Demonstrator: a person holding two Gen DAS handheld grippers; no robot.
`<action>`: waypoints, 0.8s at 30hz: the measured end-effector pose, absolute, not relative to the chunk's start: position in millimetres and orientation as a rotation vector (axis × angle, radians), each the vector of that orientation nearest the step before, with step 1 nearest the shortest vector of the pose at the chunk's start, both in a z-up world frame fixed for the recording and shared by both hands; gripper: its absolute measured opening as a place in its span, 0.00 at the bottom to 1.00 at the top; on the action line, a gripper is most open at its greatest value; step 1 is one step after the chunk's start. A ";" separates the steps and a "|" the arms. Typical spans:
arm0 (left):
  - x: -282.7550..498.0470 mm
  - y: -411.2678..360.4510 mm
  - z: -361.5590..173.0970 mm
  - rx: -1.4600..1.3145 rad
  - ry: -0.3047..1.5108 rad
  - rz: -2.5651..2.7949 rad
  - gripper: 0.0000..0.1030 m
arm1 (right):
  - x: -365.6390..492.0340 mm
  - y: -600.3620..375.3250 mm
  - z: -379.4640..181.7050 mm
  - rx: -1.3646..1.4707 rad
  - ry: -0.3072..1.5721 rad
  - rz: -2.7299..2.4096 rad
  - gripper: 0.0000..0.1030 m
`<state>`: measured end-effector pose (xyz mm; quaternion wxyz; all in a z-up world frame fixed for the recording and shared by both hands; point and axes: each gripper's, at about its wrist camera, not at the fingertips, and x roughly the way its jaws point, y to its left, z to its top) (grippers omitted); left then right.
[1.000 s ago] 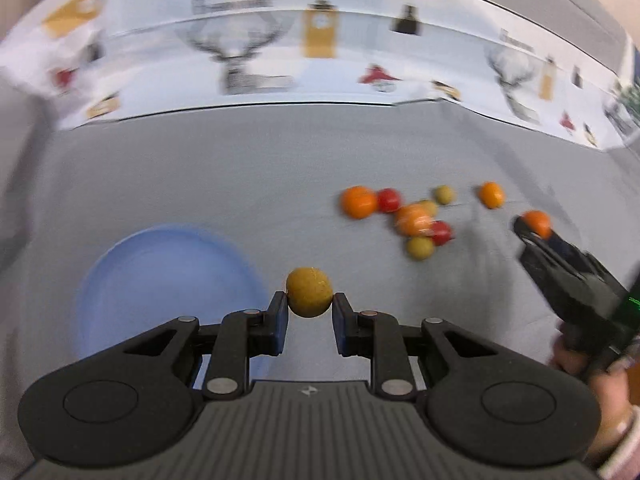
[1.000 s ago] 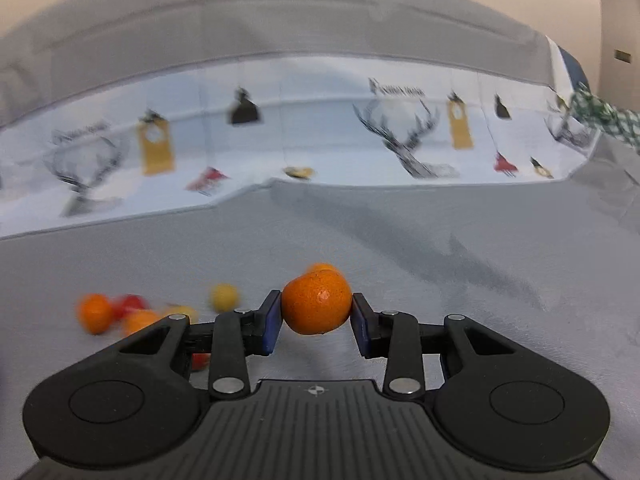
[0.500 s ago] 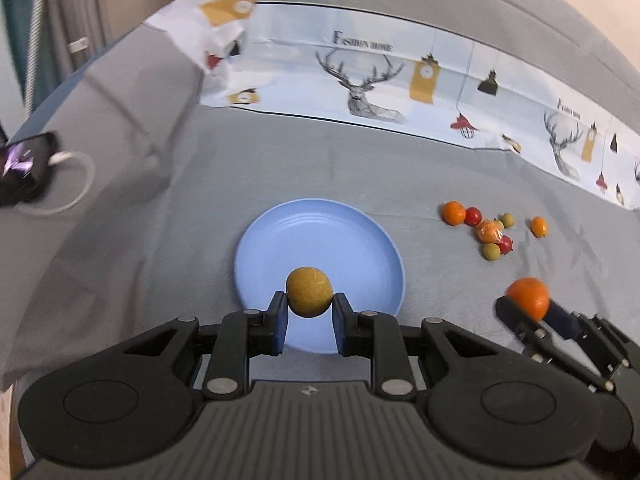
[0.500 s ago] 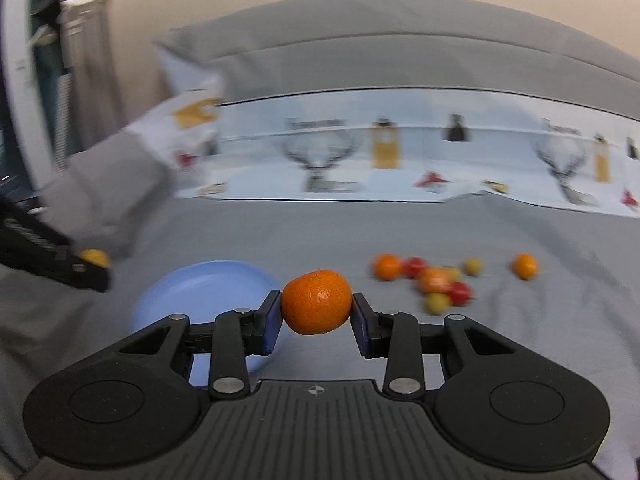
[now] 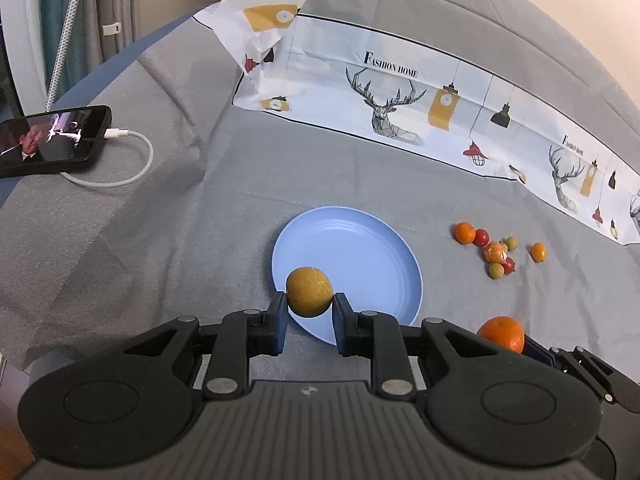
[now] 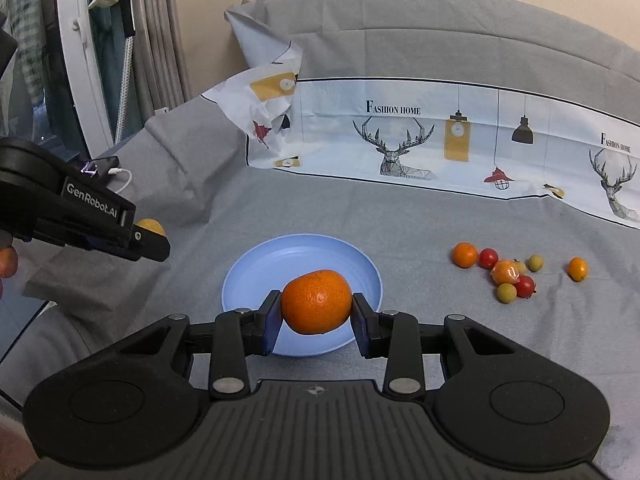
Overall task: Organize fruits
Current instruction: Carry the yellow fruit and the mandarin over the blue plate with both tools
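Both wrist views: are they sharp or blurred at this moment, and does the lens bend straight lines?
Left wrist view: sharp; the lettering on the printed cloth is readable, and its straight edge bows in a fisheye curve. Right wrist view: also sharp; the orange shows its skin speckles, the blue plate has only soft shadow and no glare, and the corners go dark.

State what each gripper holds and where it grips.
Left gripper: small yellow-brown fruit, pinched at its sides. Right gripper: orange, pinched at its sides.
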<state>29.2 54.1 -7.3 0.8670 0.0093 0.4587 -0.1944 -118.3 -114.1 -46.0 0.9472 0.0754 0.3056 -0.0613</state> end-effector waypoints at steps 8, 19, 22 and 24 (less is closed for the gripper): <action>36.6 55.1 -13.3 0.005 0.976 -0.408 0.25 | -111.1 -110.6 -48.7 0.127 0.641 -0.115 0.37; 52.8 42.9 -33.4 0.028 1.015 -0.398 0.25 | -91.9 -113.3 -62.2 0.132 0.689 -0.123 0.37; 60.8 36.9 -41.4 0.038 1.032 -0.399 0.25 | -84.5 -115.4 -67.9 0.130 0.699 -0.124 0.37; 67.1 31.2 -47.3 0.047 1.041 -0.397 0.25 | -78.3 -117.4 -72.5 0.131 0.709 -0.125 0.37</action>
